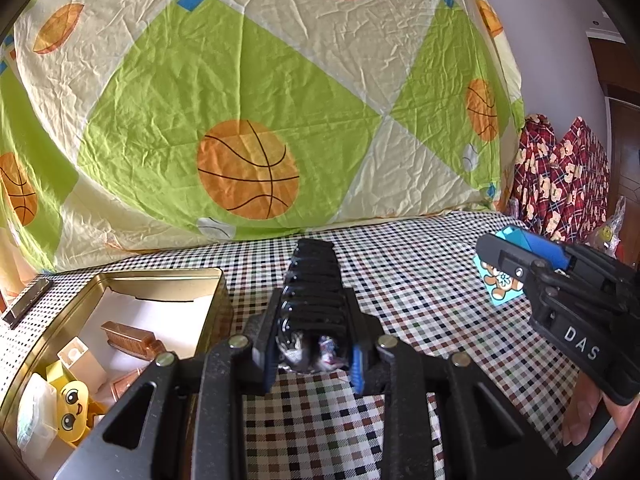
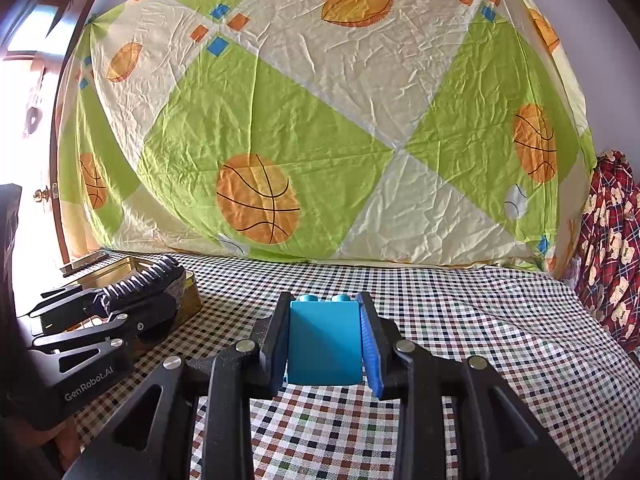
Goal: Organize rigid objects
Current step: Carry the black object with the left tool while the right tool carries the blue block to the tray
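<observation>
My left gripper [image 1: 314,320] is shut on a black ribbed hair clip [image 1: 314,276] and holds it above the checked tablecloth, just right of an open gold tin [image 1: 218,280]. The tin holds a yellow face toy [image 1: 72,404], a copper-coloured piece [image 1: 130,338] and white pieces. My right gripper [image 2: 325,336] is shut on a blue toy brick [image 2: 323,340] with studs on top. In the left wrist view the right gripper [image 1: 520,256] holds the brick [image 1: 500,280], bear picture showing, at the right. The right wrist view shows the left gripper [image 2: 152,280] with the clip over the tin [image 2: 188,300].
A basketball-print sheet [image 1: 248,120] hangs as a backdrop behind the table. A red bear-print cloth [image 1: 560,176] is at the far right. A dark flat bar [image 1: 28,300] lies left of the tin. The checked tablecloth [image 2: 480,340] spreads between the grippers.
</observation>
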`<action>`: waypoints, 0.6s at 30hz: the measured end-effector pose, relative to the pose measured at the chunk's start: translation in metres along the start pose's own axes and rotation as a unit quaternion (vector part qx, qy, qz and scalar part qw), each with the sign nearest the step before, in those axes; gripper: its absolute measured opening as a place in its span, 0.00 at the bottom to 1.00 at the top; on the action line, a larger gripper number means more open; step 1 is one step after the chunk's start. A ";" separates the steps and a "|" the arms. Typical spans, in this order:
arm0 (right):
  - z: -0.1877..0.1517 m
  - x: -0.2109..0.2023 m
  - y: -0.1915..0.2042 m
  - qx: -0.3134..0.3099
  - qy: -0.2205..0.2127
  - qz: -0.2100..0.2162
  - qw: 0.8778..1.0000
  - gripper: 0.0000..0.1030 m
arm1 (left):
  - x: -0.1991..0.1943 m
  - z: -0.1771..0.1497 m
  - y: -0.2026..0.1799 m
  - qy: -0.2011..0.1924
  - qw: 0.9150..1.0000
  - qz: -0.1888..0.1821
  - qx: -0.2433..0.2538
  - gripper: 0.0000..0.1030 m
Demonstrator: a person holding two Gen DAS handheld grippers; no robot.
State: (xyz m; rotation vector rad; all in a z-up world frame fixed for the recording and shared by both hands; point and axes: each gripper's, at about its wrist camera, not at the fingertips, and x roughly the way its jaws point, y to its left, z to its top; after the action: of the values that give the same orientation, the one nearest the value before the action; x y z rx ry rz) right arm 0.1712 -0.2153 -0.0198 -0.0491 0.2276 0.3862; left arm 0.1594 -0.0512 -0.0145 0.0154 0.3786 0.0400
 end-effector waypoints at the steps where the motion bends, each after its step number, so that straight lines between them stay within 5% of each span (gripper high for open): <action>1: 0.000 0.000 0.000 0.000 0.000 0.001 1.000 0.33 | -0.001 0.000 -0.001 0.000 1.000 0.000 0.002 0.25; 18: -0.001 -0.011 0.004 -0.001 -0.006 0.014 1.000 0.33 | -0.018 -0.009 0.005 -0.001 1.000 -0.001 -0.011 0.25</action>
State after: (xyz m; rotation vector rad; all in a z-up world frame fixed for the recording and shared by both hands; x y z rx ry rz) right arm 0.1596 -0.2159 -0.0187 -0.0459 0.2157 0.4147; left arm 0.1392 -0.0473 -0.0156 -0.0059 0.3756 0.0431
